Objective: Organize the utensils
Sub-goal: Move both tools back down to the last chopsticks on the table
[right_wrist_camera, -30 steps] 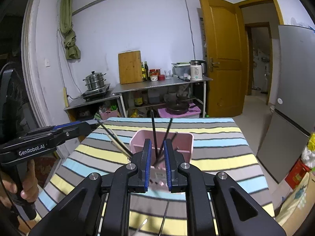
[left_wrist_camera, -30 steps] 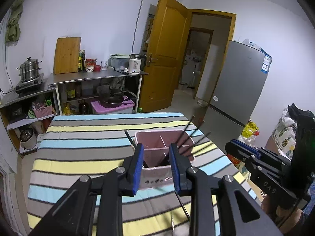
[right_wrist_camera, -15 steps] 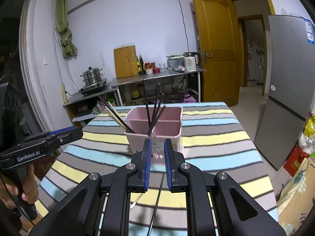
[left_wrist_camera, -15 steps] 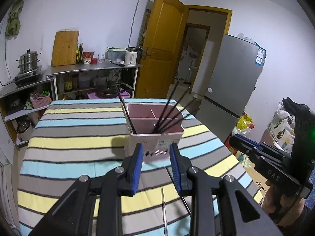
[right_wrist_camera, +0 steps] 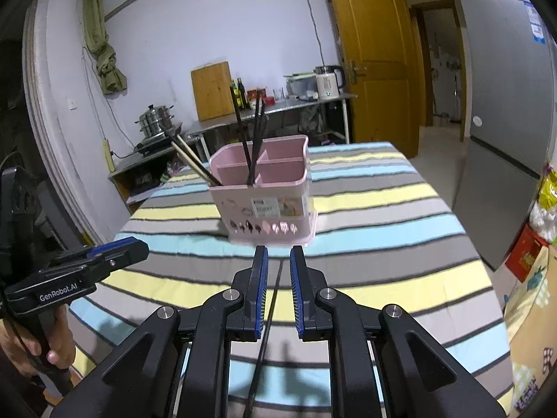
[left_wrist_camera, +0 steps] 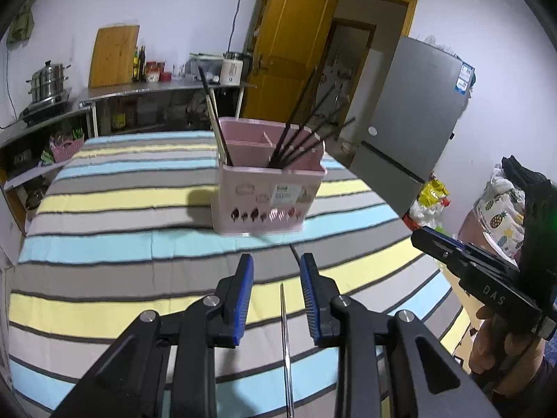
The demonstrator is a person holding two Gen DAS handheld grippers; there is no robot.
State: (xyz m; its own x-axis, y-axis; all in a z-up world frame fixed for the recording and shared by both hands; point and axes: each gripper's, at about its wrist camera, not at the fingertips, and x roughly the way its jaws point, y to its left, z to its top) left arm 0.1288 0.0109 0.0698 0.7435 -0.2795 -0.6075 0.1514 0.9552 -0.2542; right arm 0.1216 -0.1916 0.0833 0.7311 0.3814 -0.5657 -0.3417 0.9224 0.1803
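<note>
Two grippers low over the striped table, holder just beyond

Striped cloth in grey, yellow and pale blue covers the table (left_wrist_camera: 115,209) that fills the near part of both views. Nearest the left camera, the left gripper (left_wrist_camera: 276,292) hangs low over the cloth with its blue-padded jaws apart and nothing clamped between them; a thin metal utensil (left_wrist_camera: 286,348) lies flat on the cloth in the gap below them, running toward the camera. To its right a hand (left_wrist_camera: 501,345) grips the handle of the other tool. In the right camera, the right gripper (right_wrist_camera: 277,289) has its jaws a narrow way apart, gripping nothing, and a dark chopstick (right_wrist_camera: 263,345) lies on the cloth beneath that gap.

Just beyond both sets of tips stands the pink utensil holder (right_wrist_camera: 268,205), upright near the middle of the table. Several dark chopsticks (left_wrist_camera: 303,129) lean out of its compartments to the right in the left view, and a paler pair (right_wrist_camera: 189,160) leans out to the left in the right view.

Farther back, a steel counter along the wall carries a cutting board (right_wrist_camera: 212,90), bottles and a kettle (right_wrist_camera: 327,82). On the far right are a yellow door (right_wrist_camera: 369,52) and a grey fridge (left_wrist_camera: 410,111).
</note>
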